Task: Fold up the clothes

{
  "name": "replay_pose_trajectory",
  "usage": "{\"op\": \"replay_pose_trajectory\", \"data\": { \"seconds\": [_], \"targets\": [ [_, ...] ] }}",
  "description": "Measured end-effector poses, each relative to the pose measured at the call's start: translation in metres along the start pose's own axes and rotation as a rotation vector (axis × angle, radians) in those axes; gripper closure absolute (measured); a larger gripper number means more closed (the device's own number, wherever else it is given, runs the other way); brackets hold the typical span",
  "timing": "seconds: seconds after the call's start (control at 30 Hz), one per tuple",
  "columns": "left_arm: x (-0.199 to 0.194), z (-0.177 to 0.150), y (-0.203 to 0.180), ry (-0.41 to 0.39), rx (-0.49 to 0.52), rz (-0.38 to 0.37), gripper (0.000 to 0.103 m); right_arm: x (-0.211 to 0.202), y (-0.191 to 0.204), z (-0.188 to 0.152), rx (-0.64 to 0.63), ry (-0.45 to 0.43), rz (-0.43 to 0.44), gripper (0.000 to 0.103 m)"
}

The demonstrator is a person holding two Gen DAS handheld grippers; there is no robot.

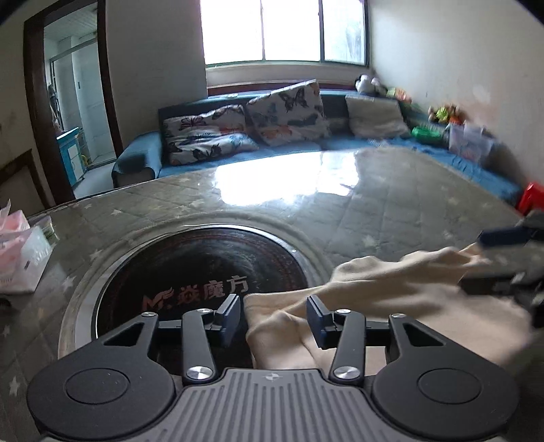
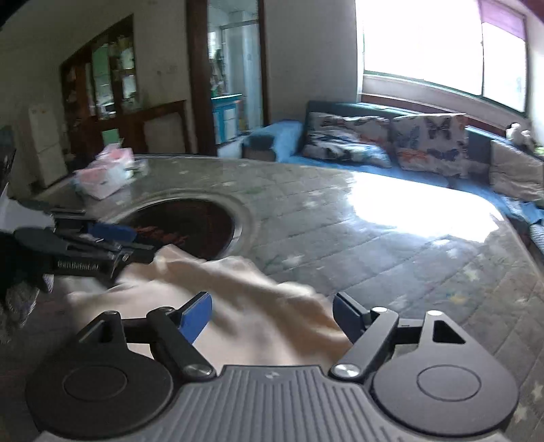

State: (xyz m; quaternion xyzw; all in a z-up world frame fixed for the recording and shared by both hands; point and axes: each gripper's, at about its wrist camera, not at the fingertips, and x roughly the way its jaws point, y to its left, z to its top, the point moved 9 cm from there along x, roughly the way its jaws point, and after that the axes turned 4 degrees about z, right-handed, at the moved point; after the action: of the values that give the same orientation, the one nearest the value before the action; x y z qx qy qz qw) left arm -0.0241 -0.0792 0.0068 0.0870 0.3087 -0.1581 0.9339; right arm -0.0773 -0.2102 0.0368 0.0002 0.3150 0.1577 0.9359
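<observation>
1. Cream garment (image 1: pixel 391 299), soft and rumpled, lying at the near edge of the table, one corner draped over the rim of the dark round inset (image 1: pixel 204 272).
2. Left gripper (image 1: pixel 274 318) with jaws spread wide, astride a bunched fold of the cloth, clamping nothing as yet.
3. Right gripper (image 2: pixel 272 314) likewise parted wide, cloth lying between and below its blue pads (image 2: pixel 196 318); not closed on anything. Blurred in both views, so exact contact with the fabric impossible to judge.
4. For a clean fold, probably best: close each gripper on a single edge, not a wad of layers; lift just enough to free the cloth; pull taut between the two grips before laying over.
5. Worth watching: thin knit likely to slip from smooth pads, and to snag or sag where it crosses the inset's rim.
6. Better done on the flat part of the table (image 1: pixel 340 217), away from the inset.
7. Table covered by a glossy clear sheet over a quilted, star-printed cloth; strong window glare across the middle.
8. Pink and white tissue pack (image 2: pixel 105 173) at the far left edge, well apart from the garment.
9. Beyond: blue sofa (image 1: pixel 289 149) with butterfly-print cushions (image 1: pixel 289 108), bright window (image 1: pixel 282 30) above, toys along the right wall, dark-framed doorway (image 1: pixel 71 102) on the left.
</observation>
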Motion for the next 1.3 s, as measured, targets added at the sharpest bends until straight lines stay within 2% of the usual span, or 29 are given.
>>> {"op": "replay_pose_trajectory", "data": {
  "seconds": [0.13,0.27,0.33,0.43,0.5,0.7,0.9,0.97,1.03,1.07,1.2,1.27,1.3],
  "targets": [
    [-0.018,-0.014,-0.006,0.004,-0.001,-0.01,0.054,0.0,0.022,-0.012,-0.005,0.017,0.065,0.019],
    [-0.008,-0.034,-0.001,0.077,-0.048,-0.02,0.054,0.014,0.034,-0.028,-0.016,0.062,0.09,0.019],
    [-0.007,-0.039,0.0,0.079,-0.049,-0.028,0.055,0.02,0.037,-0.039,-0.025,0.086,0.088,0.019],
    [-0.009,-0.039,-0.004,0.084,-0.049,-0.056,0.065,0.02,0.042,-0.047,-0.074,0.089,0.079,0.018],
    [-0.01,-0.041,-0.007,0.088,-0.043,-0.073,0.067,0.017,0.043,-0.048,-0.08,0.096,0.083,0.018],
    [-0.031,-0.055,-0.02,0.104,-0.029,-0.155,0.069,0.0,0.044,-0.059,-0.098,0.115,0.106,0.018],
    [-0.057,-0.073,-0.04,0.108,0.022,-0.223,0.068,-0.034,0.048,-0.082,-0.109,0.133,0.132,0.017],
    [-0.061,-0.073,-0.045,0.105,0.047,-0.229,0.068,-0.043,0.049,-0.087,-0.089,0.132,0.142,0.012],
    [-0.059,-0.067,-0.046,0.092,0.053,-0.222,0.062,-0.05,0.049,-0.09,-0.064,0.126,0.157,0.005],
    [-0.058,-0.064,-0.047,0.085,0.056,-0.218,0.055,-0.053,0.049,-0.091,-0.06,0.121,0.157,0.004],
    [-0.055,-0.051,-0.05,0.056,0.066,-0.202,0.045,-0.061,0.045,-0.082,-0.022,0.081,0.154,0.0],
    [-0.053,-0.045,-0.051,0.042,0.07,-0.194,0.029,-0.062,0.038,-0.075,0.007,0.065,0.15,0.0],
    [-0.052,-0.042,-0.052,0.035,0.073,-0.19,0.028,-0.061,0.034,-0.072,0.022,0.061,0.147,0.0]
  ]
}}
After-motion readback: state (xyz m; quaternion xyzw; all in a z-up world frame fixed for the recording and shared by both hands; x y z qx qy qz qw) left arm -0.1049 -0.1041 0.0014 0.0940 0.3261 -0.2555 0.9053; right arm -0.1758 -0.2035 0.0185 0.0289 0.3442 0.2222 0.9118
